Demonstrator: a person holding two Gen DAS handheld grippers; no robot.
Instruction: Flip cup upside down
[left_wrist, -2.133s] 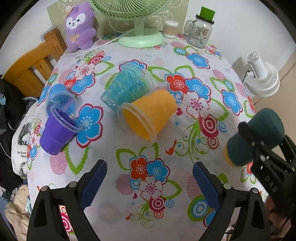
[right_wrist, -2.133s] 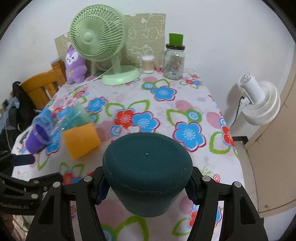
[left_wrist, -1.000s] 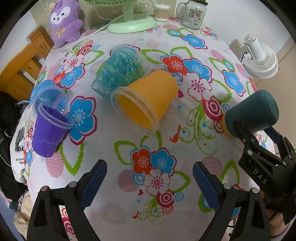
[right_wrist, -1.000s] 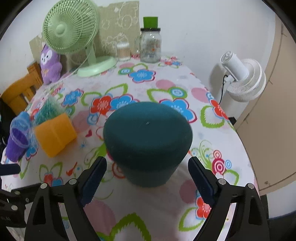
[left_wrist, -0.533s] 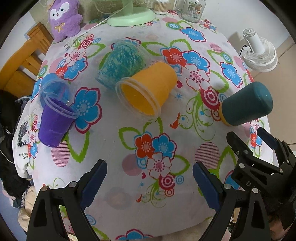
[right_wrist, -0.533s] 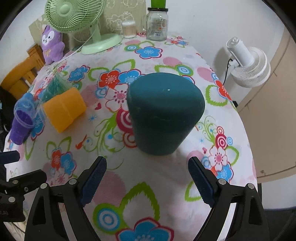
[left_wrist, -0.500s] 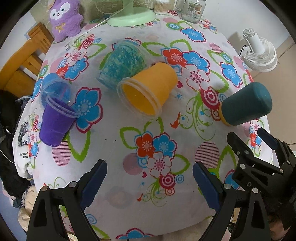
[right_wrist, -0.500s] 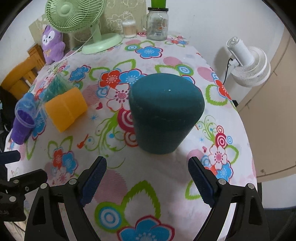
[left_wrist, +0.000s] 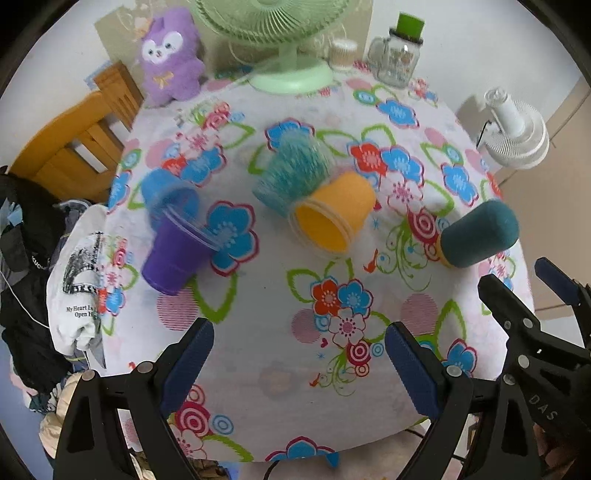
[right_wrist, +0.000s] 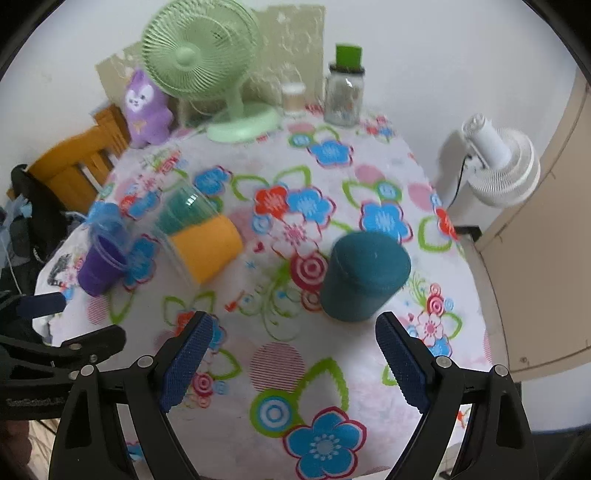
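A dark teal cup stands upside down on the floral tablecloth, also in the left wrist view at the right. My right gripper is open and empty, drawn back just short of it. My left gripper is open and empty above the table's near edge. An orange cup lies on its side mid-table, against a teal-blue cup, also on its side. A purple cup lies at the left with a clear blue cup behind it.
A green desk fan, a purple plush toy, a small white jar and a glass jar with a green lid stand at the back. A white floor fan is off the table's right. A wooden chair and clothes sit left.
My right gripper has let go of the dark teal cup, which now stands upside down, and has drawn back from it. Both views have tilted up and pulled back.
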